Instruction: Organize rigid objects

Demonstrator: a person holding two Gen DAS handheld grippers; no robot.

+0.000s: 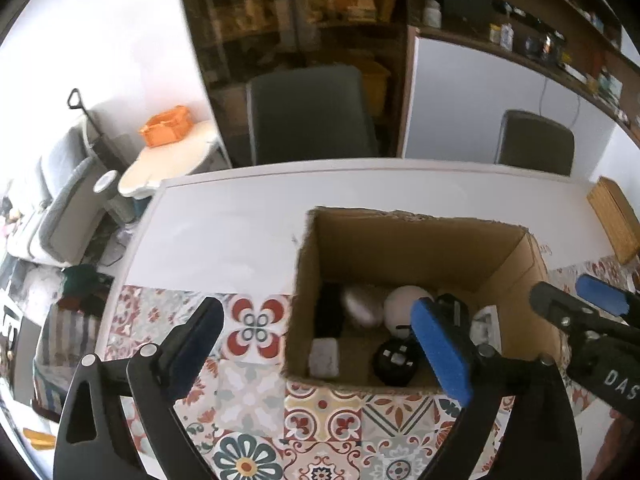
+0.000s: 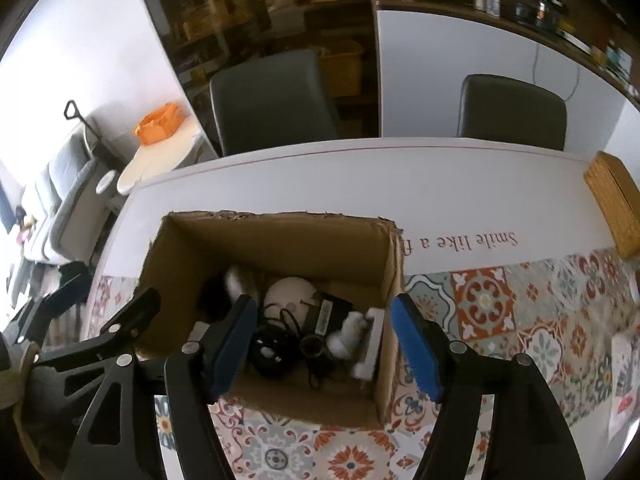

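An open cardboard box (image 1: 404, 236) (image 2: 276, 232) stands on the patterned tablecloth. Inside lie a white ball (image 1: 404, 304) (image 2: 290, 292), a black round object (image 1: 394, 362) (image 2: 270, 354), a grey oval piece (image 1: 362, 306), a white block (image 1: 325, 358), a black adapter (image 2: 328, 314) and a white figure (image 2: 348, 336). My left gripper (image 1: 320, 344) is open and empty, near the box's left front corner. My right gripper (image 2: 324, 344) is open and empty above the box's front part; it also shows in the left wrist view (image 1: 576, 300).
The white table (image 1: 224, 232) carries the patterned cloth (image 1: 256, 404) at the front and a wooden block (image 2: 614, 204) at the right edge. Two dark chairs (image 2: 272, 100) (image 2: 514, 110) stand behind the table. An orange crate (image 1: 166, 126) sits on a side table at left.
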